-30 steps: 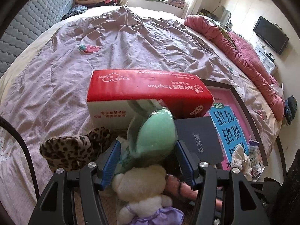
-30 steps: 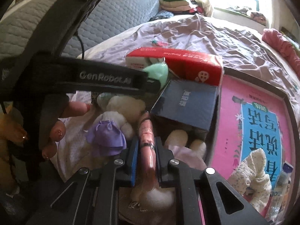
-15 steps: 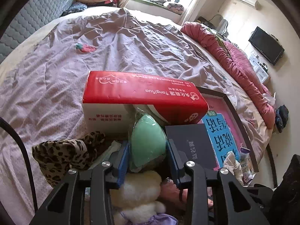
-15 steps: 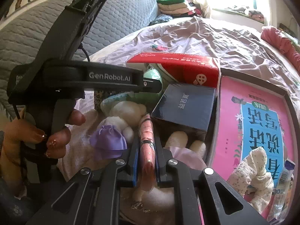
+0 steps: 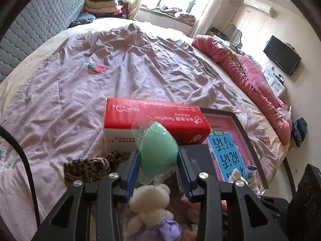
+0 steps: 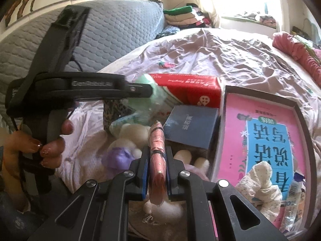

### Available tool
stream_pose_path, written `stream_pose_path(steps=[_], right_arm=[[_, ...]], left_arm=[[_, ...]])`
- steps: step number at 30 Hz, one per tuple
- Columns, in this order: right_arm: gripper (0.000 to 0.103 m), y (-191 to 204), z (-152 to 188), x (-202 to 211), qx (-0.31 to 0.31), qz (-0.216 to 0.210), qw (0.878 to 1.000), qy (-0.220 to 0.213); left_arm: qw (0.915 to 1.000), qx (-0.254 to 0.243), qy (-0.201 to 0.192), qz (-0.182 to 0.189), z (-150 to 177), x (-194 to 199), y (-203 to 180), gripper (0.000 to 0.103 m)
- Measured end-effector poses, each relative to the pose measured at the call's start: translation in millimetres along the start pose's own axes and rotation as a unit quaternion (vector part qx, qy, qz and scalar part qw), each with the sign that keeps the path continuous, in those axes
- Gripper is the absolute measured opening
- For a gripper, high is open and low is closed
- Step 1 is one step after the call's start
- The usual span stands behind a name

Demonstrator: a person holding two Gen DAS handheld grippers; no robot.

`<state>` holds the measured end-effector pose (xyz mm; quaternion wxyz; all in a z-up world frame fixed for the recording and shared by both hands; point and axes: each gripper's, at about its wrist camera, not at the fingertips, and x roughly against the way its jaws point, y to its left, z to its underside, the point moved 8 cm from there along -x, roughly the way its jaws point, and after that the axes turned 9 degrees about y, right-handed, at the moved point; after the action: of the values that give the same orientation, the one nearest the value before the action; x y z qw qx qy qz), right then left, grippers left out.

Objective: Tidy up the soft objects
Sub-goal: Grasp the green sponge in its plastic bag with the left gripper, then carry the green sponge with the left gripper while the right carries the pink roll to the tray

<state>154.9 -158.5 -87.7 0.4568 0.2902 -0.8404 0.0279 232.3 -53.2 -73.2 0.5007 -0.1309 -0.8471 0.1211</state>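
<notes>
The left gripper [image 5: 158, 168] is clamping the bagged green sponge [image 5: 158, 150] in front of the red tissue box [image 5: 152, 118]; the right gripper [image 6: 157, 172] is pinching a pink, seemingly wrapped stick [image 6: 157, 150]. Both are best lifted clear gently.

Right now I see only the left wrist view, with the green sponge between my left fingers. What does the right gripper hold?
Observer: The right gripper is shut on a thin pink wrapped item with black bands.
Operator: What lies just right of it?
Observer: Two white plush feet, close beside the dark blue box.
Operator: And my left gripper, from that side?
Observer: A hand grips the handle of the left gripper; the green sponge pokes past its tip.
</notes>
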Motion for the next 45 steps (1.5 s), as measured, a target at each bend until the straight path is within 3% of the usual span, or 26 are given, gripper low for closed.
stream_pose_path(steps=[22, 45], right_arm=[[0.014, -25.3, -14.0, 79.0, -0.038, 0.044, 0.995, -0.077], [0.014, -90.6, 1.8, 146.7, -0.12, 0.097, 0.979, -0.133]], left_arm=[[0.9984, -0.047, -0.031, -0.003, 6.4, 41.2, -44.4, 0.038], [0.9897, -0.139, -0.02, 0.028, 47.6, 42.9, -142.0, 0.038]])
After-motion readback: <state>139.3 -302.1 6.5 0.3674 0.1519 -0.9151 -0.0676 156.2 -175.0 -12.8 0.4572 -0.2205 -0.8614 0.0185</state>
